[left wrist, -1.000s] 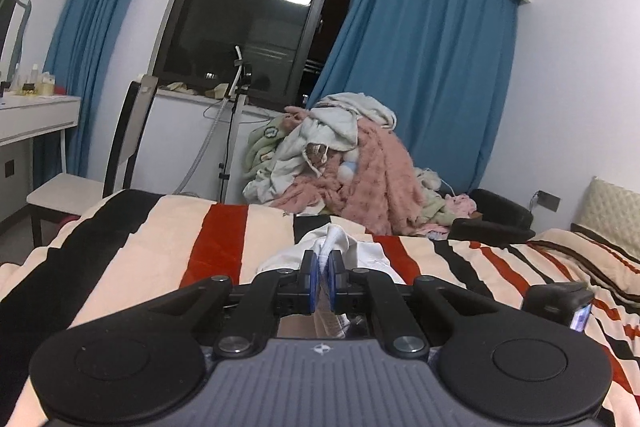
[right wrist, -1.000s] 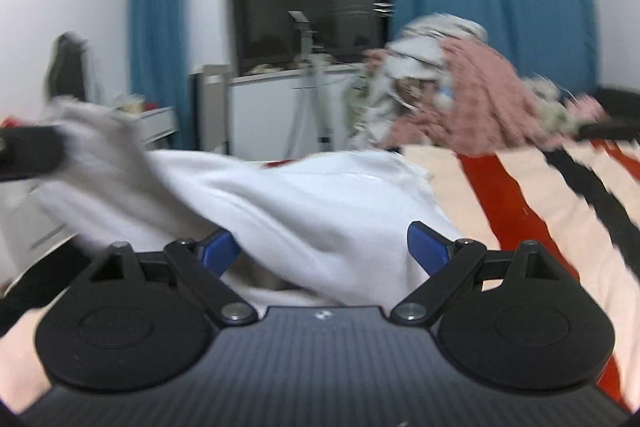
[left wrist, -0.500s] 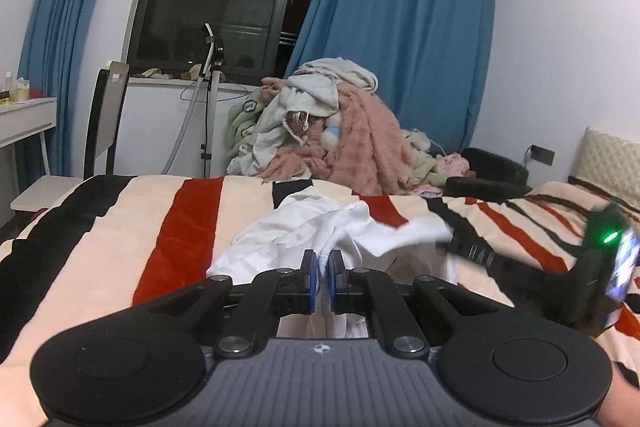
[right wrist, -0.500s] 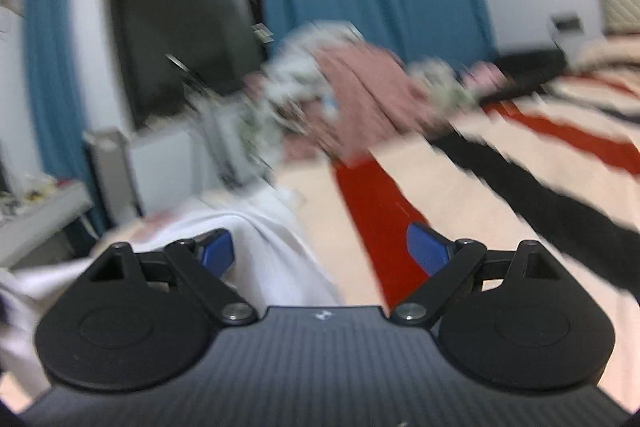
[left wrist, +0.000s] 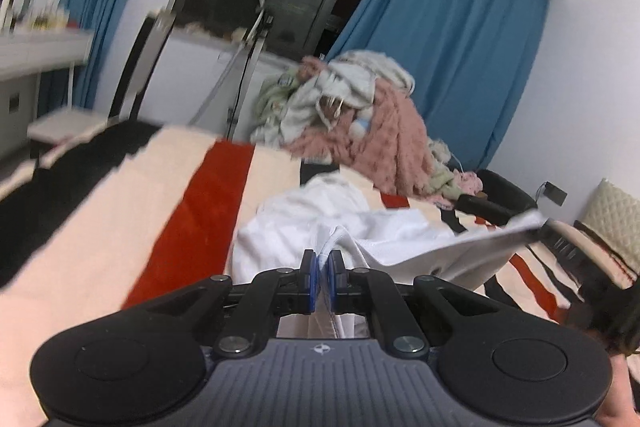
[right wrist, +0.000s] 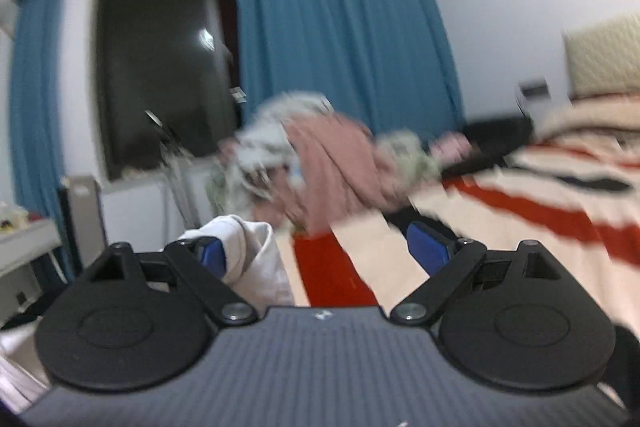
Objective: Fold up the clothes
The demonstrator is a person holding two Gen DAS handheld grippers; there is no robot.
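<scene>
Lying on the striped blanket (left wrist: 132,211) is our white shirt (left wrist: 344,223), crumpled near its middle. Our left gripper (left wrist: 320,277) pinches a fold of the shirt tight. Our right gripper (right wrist: 316,253) is spread wide, with nothing squeezed. Behind the blanket sits a heap of clothes (left wrist: 352,115).

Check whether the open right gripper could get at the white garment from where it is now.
Probably yes. The right gripper stands open with white garment already bunched against its left finger; nothing blocks it. The left gripper is shut on the same garment's edge.
</scene>
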